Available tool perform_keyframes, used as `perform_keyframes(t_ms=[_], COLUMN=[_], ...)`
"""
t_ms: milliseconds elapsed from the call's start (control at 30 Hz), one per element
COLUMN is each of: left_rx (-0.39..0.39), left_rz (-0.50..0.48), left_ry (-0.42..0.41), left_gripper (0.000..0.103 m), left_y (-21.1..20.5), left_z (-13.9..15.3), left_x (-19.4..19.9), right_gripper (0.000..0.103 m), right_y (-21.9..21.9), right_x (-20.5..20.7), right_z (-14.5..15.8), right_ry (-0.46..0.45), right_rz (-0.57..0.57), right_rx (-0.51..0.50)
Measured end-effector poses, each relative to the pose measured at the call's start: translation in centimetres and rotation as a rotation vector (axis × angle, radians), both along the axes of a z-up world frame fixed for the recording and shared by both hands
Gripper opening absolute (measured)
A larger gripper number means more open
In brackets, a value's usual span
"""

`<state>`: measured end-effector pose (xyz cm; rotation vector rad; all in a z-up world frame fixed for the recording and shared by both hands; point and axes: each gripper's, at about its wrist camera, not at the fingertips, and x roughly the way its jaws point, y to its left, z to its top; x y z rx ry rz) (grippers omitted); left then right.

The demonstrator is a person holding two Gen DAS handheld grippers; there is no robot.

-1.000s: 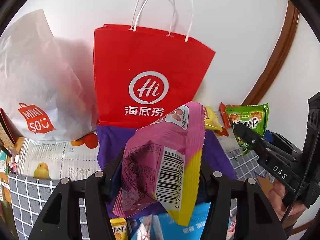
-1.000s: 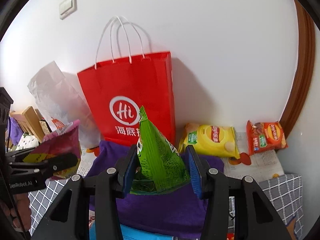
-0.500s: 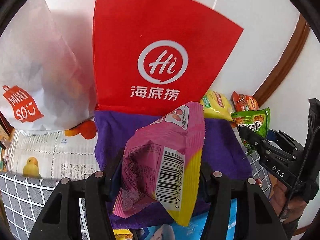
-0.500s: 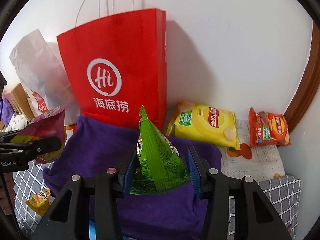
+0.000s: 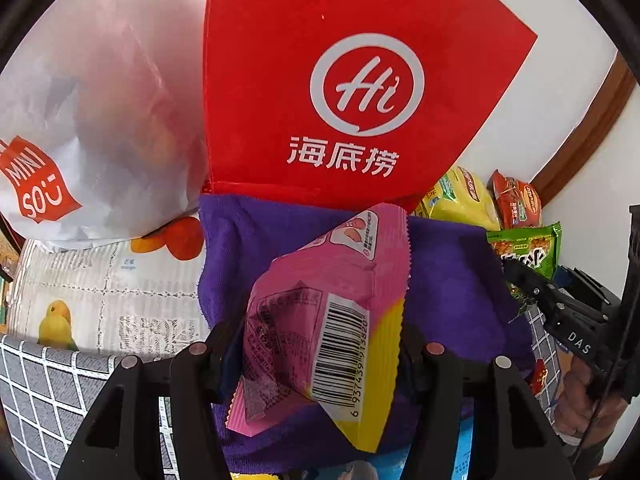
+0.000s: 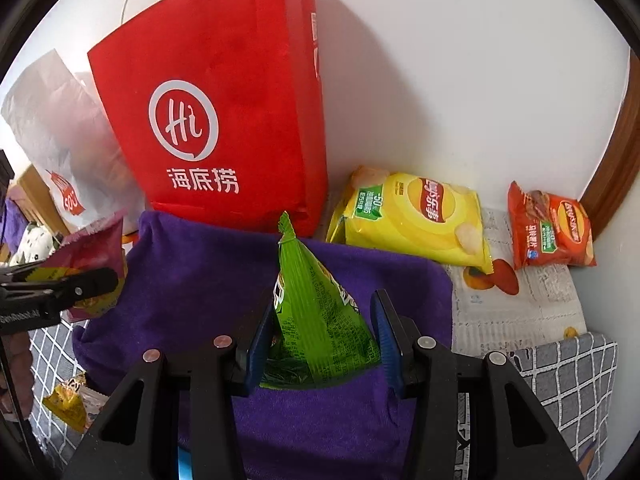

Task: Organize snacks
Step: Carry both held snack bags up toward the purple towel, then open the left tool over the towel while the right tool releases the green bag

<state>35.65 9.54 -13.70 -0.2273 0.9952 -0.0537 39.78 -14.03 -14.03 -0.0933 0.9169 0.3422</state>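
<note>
With two Lay's bags [image 6: 412,216] parked by the wall, left gripper [image 5: 320,354] clamps a pink packet [image 5: 320,320], right gripper [image 6: 320,334] a green packet [image 6: 316,312], neither placed yet.

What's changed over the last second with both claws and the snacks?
Both claws came down toward the purple cloth in front of the red Hi bag, which now fills more of each view. Unchanged: left claw grips the pink snack packet, right claw the green snack packet; nothing released.
</note>
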Motion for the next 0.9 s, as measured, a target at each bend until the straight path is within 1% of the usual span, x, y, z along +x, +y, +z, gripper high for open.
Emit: perform_keyframes(t_ms=[200,300,467,700,900], left_rx=[0.002,0.002,0.013,0.016,0.016], left_rz=[-0.009,-0.020,-0.030,-0.039,-0.037], left_ry=[0.035,0.068,0.083,0.088,0.091], left_gripper=[0.057,0.058,0.058,0.059,0.059], left_y=[-0.7,-1.0,-1.5,-2.0,-2.0], left_z=[-1.4,-2.3,-3.0,-3.2,-3.4], left_x=[0.4,0.8,0.9,1.0,1.1], right_gripper=[0.047,0.047,0.047,0.047,0.048], right_y=[0.0,0.1,0.3,0.0,0.3], right_x=[0.5,0.7,1.0,1.3,1.2], right_z=[-1.1,-2.1,-3.4,-3.8,-3.7], right_ry=[0.036,0.083,0.121,0.138,0.133], right_rz=[-0.005,-0.001,-0.007,-0.034,-0.033], right_rx=[-0.027,-0.048,-0.079,-0.060,-0.071])
